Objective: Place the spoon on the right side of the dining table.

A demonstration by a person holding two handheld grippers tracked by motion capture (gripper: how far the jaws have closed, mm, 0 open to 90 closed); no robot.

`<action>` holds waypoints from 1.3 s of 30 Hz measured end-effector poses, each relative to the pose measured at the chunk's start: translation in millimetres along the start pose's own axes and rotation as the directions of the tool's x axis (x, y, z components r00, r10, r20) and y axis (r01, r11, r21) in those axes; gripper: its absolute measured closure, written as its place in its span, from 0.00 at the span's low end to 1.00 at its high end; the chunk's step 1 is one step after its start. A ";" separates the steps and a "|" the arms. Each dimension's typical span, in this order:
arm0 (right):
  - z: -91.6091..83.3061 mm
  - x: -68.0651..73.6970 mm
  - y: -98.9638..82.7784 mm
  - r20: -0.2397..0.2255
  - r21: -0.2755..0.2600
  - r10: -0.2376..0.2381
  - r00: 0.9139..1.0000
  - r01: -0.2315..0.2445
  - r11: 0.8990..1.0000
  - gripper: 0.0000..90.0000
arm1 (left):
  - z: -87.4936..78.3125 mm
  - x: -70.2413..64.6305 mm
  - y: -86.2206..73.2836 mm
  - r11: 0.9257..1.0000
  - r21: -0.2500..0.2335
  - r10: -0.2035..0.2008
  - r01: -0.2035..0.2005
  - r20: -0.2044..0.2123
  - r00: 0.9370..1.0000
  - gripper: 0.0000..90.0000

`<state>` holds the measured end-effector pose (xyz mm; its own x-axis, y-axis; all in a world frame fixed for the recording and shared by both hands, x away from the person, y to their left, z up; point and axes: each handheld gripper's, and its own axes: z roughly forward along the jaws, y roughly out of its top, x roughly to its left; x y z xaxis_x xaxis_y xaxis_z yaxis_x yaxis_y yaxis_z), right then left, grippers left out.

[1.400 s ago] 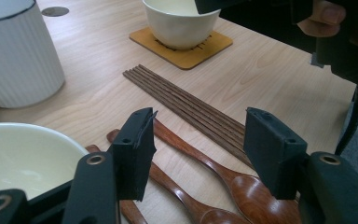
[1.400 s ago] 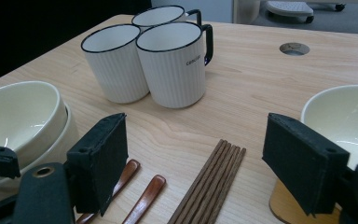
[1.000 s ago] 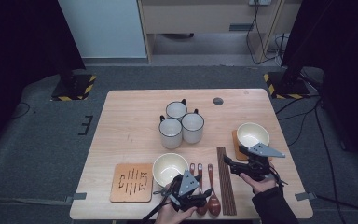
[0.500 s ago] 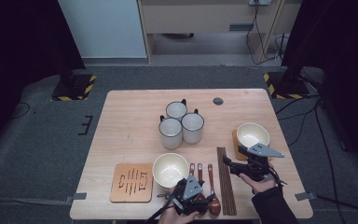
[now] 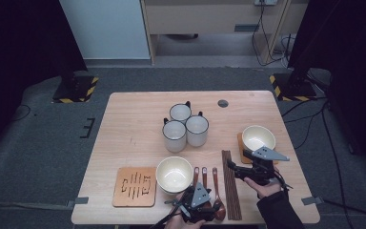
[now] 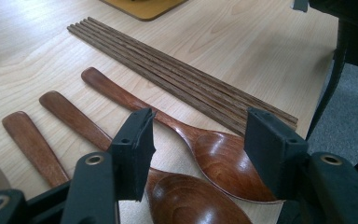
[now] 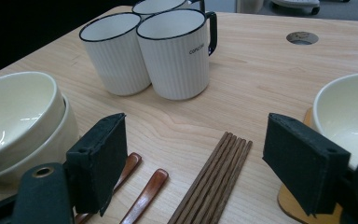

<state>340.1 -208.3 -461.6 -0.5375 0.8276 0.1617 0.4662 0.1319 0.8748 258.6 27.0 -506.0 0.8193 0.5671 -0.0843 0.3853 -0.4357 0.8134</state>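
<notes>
We see a wooden tabletop (image 5: 133, 119) from above, with a person's two hands coming in at its near edge, each holding a tool. The left tool (image 5: 198, 206) sits low at the near edge, over the bowl ends of three wooden spoons (image 5: 205, 191) that lie side by side. In the left gripper view its jaws stand apart with nothing between them, and the nearest spoon bowl (image 6: 228, 163) lies just under the gap. The right tool (image 5: 240, 169) is held by the right hand (image 5: 267, 187), with the grey plate on top, just beside a bundle of dark chopsticks (image 5: 231, 183). In the right gripper view its jaws are also spread wide and hold nothing; the chopsticks (image 7: 214, 182) run along the tabletop between them.

The chopsticks lie to the right of the spoons, close but apart. Left of the spoons stands a cream bowl (image 5: 174, 174); in the right gripper view it looks like two bowls stacked (image 7: 18, 121). Further left lies a wooden coaster (image 5: 134, 186) with cut slots. A second cream bowl (image 5: 258, 138) rests on another coaster (image 5: 241, 143) near the right edge, just beyond the right tool. Three white mugs (image 5: 186, 126) with dark rims stand bunched together, touching, at the middle of the tabletop. A small round hole (image 5: 223, 103) shows near the far edge.
</notes>
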 end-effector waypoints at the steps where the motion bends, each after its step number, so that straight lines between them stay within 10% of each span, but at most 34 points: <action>1: 0.6 0.3 -0.3 0.001 0.002 0.001 1.000 -0.001 1.000 0.24 | 0.3 -0.2 -0.1 1.000 0.002 0.000 0.000 0.002 1.000 0.47; 39: 29.3 17.7 -12.4 -0.015 0.099 -0.022 1.000 0.023 0.995 0.23 | 19.4 -3.2 -9.2 0.994 0.103 0.030 -0.038 0.080 0.996 0.34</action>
<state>345.3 -179.4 -483.0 -0.5578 0.8164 0.1494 0.5209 0.2042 0.8289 260.6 15.6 -524.5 0.8619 0.4959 -0.1058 0.3954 -0.5267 0.7525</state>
